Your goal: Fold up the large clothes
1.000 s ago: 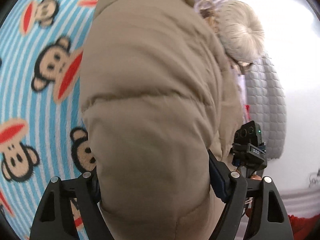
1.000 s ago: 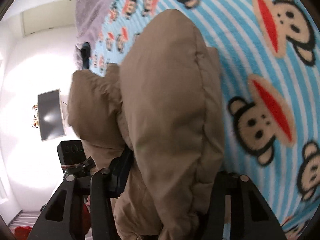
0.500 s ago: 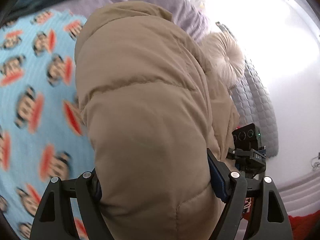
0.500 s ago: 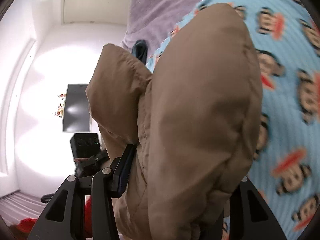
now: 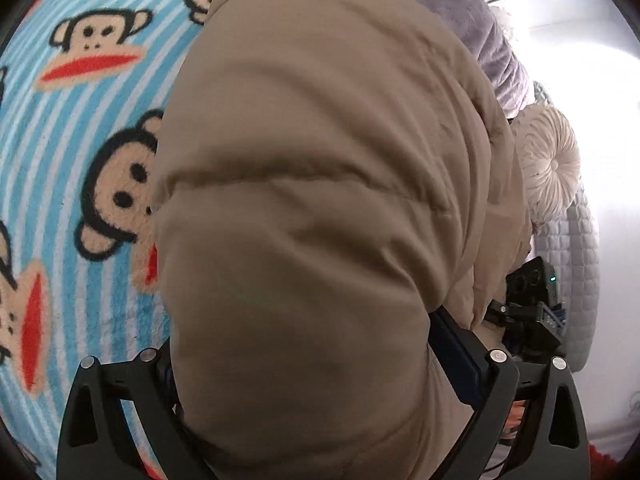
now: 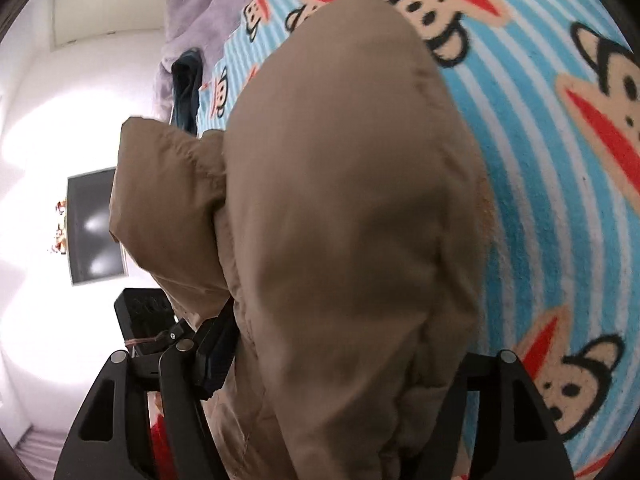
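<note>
Matt, smooth padded cloth jacket point(image 5: 320, 200) (quilted seams) over fuzzy fleece blanket point(image 5: 72, 128)

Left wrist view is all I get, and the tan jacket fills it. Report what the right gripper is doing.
Observer: The right gripper has a thick fold of the tan jacket between its fingers, and its jaws are opening.
Operator: Give me what lies past the jacket on that side.
Observer: A dark teal garment lies at the bed's edge, against the purple blanket.
Operator: Name anything off the bed.
Observer: A dark screen hangs on the white wall.
</note>
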`<state>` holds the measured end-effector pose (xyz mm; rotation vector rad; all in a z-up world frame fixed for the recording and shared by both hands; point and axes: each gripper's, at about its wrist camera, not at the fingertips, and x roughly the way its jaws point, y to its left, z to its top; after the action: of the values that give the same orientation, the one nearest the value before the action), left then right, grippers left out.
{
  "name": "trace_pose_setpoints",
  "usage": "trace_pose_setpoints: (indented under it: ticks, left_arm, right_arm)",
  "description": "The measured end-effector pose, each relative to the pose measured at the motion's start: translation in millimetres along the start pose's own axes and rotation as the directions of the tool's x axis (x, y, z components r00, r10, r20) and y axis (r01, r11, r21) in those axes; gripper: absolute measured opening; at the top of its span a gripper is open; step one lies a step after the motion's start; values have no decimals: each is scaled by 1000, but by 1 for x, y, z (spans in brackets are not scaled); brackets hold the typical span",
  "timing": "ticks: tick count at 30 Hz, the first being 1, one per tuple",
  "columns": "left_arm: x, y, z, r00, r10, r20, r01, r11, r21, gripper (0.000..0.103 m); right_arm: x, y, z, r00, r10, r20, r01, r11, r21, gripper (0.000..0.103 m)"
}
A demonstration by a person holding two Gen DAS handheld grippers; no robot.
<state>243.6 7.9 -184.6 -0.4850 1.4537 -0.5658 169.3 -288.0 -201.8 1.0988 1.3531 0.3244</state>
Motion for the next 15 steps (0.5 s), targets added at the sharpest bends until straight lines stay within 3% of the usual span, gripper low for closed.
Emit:
trace_pose_setpoints:
  ticks: [4, 7, 9, 10, 12, 15]
  left_arm:
    - [-27, -37, -1, 981, 173, 85, -183, 975, 124, 96]
    - [-60, -51, 4, 963, 206, 175, -231, 963, 141, 71]
    - [-81, -56, 14, 953, 187, 239, -228, 961, 155, 54]
    - [-86, -57, 21, 948, 180, 261, -228, 959, 165, 54]
    - [-87, -65, 38, 933, 187, 307, -256, 945, 205, 54]
    - [-52, -83, 49, 930, 219, 295, -292, 928, 230, 54]
  right_arm:
    - [-24, 23, -11, 985, -168, 39, 171, 983, -66, 74]
    - [-71, 38, -19, 945, -278, 170, 299, 947, -113, 72]
    - [-99, 42, -26, 926, -291, 240, 327, 937, -125, 26]
    - [-109, 48, -31, 925, -283, 255, 325, 935, -141, 19]
    - [-119, 66, -35, 935, -234, 266, 292, 934, -205, 17]
    - [-92, 103, -56, 954, -206, 220, 271, 904, -331, 17]
